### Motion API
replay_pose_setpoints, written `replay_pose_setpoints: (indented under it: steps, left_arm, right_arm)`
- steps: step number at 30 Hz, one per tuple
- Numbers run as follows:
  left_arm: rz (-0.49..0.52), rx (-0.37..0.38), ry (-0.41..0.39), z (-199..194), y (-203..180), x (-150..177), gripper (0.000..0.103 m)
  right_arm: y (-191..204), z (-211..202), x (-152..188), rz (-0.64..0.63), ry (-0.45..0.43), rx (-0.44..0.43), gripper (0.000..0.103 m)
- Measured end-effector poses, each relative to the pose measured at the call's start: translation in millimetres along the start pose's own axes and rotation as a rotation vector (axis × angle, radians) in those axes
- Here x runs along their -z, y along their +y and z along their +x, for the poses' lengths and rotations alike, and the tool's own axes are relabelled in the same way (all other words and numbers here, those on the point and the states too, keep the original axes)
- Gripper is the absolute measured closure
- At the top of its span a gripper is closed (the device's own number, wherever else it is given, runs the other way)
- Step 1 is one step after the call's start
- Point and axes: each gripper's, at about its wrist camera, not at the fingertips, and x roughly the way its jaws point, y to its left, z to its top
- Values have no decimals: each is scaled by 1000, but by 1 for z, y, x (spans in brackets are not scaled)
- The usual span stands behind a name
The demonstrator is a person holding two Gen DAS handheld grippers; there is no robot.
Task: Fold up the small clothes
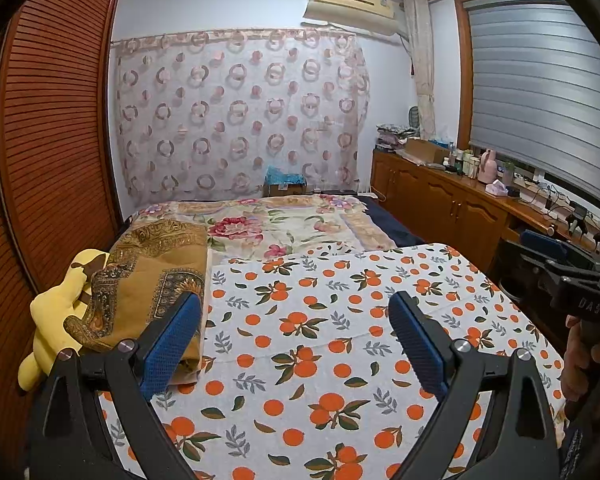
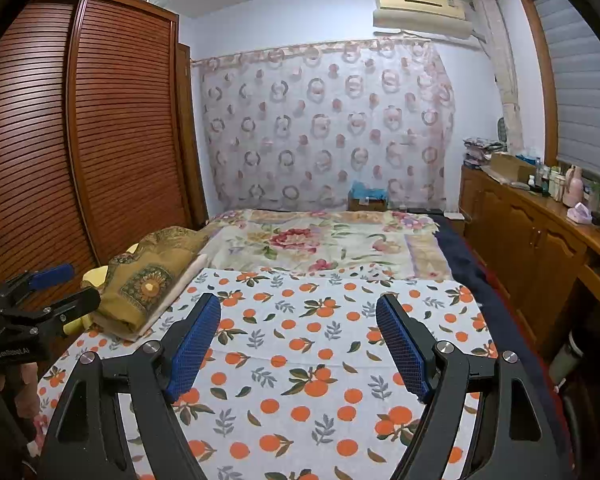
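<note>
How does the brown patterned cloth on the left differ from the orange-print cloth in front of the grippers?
The brown patterned cloth is folded into a thick bundle; the orange-print cloth lies spread flat. The brown one carries dark gold ornamental motifs, the other oranges and leaves on white. The brown one sits at the left edge beside a yellow plush toy; the orange-print one lies under both open grippers. Both rest on the bed.

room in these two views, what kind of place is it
Most likely a home bedroom. A bed under a floral blanket fills the middle, a louvred wooden wardrobe stands along one side, and an air conditioner hangs above a curtained wall. An orange-print cloth lies spread at the near end.
</note>
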Motion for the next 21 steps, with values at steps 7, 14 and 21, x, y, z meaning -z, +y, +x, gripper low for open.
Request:
replay_pose_setpoints:
  steps: [7, 14, 21]
  left_arm:
    - [-1, -2, -1, 0, 0, 0, 8]
    - [2, 0, -2, -1, -1, 0, 8]
    - [-2, -2, -4, -1, 0, 0, 8]
  right_arm:
    - [-2, -4, 5, 2, -5, 5, 21]
    - [-2, -6, 4, -2, -10, 6, 21]
    - [-4, -6, 4, -3, -12, 3, 21]
